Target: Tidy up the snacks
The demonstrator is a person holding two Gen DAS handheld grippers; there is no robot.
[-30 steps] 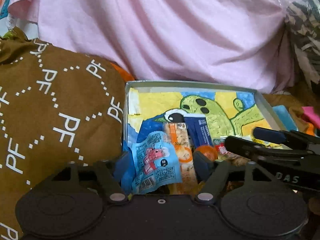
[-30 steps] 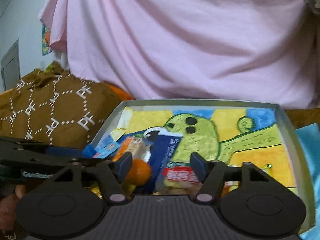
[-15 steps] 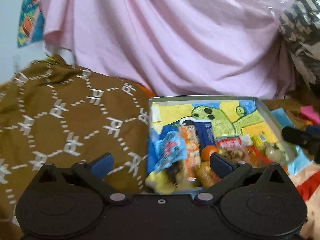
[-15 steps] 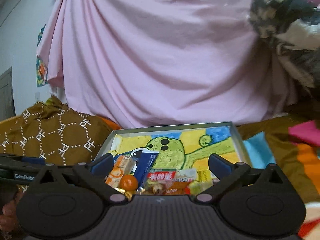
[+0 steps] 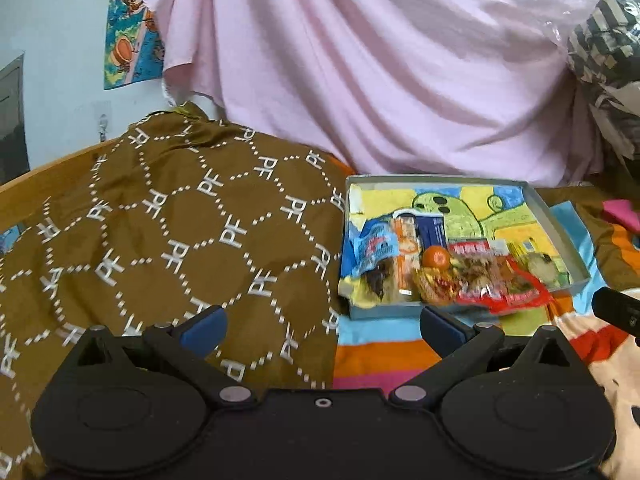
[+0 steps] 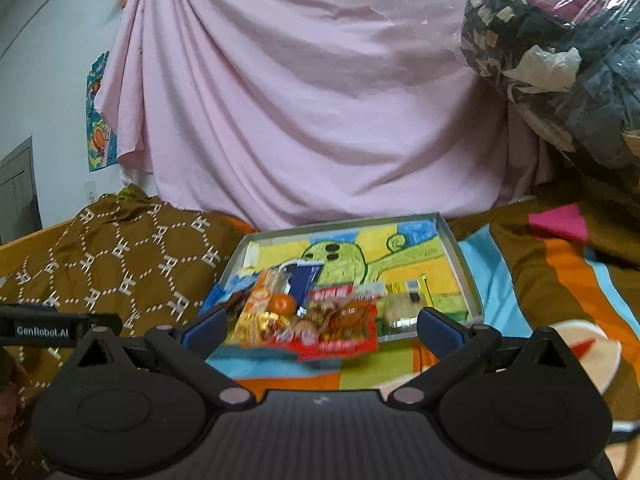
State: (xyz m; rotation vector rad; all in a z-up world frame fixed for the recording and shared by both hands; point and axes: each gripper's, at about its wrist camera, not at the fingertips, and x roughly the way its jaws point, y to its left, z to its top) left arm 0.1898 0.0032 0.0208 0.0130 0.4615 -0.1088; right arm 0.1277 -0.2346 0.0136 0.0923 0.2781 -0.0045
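Note:
A shallow grey box [image 5: 558,226] [image 6: 460,258] with a green cartoon figure painted inside lies on a striped blanket. Several snacks lie across its near half: a blue packet [image 5: 374,250], an orange packet [image 5: 406,254], a dark blue stick pack [image 6: 306,282], a small orange ball [image 5: 436,258] [image 6: 282,304] and a red packet [image 5: 500,292] [image 6: 340,330] that hangs over the front rim. My left gripper [image 5: 322,328] is open and empty, well in front of the box. My right gripper [image 6: 320,328] is open and empty, also pulled back.
A brown blanket with white "PF" lettering [image 5: 168,232] is heaped left of the box. A pink sheet [image 6: 300,100] hangs behind it. A plastic-wrapped bundle [image 6: 560,52] sits at the upper right. The striped blanket [image 6: 560,272] extends to the right.
Both grippers have pulled back and up from the box and opened wide. The left one let go of the blue packet, which now lies in the box.

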